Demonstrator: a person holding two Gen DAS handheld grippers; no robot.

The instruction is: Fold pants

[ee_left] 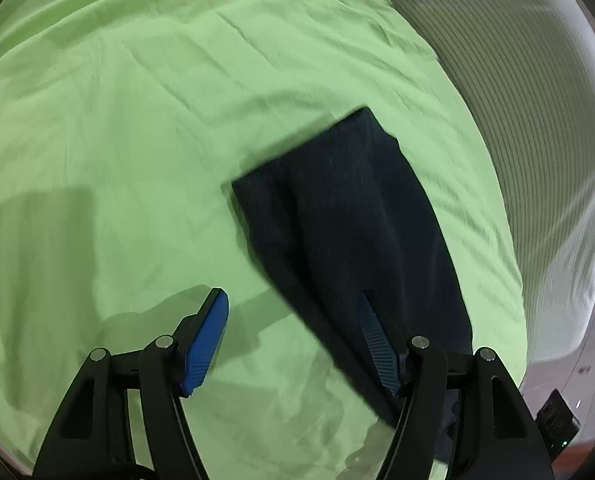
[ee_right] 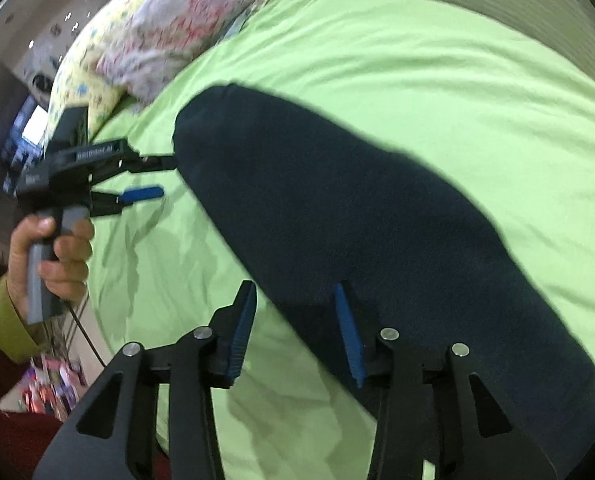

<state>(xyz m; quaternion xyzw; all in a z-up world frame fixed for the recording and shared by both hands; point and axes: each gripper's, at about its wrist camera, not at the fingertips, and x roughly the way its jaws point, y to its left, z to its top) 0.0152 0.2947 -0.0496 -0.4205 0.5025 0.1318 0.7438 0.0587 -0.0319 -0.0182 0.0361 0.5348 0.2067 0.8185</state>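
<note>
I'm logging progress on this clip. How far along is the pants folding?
Done: the dark pants lie on the green sheet as one long narrow strip, so the legs look stacked already. In hand: nothing is gripped; the left gripper and right gripper are both open at the strip's edge. Left: folding the strip across its length.
</note>
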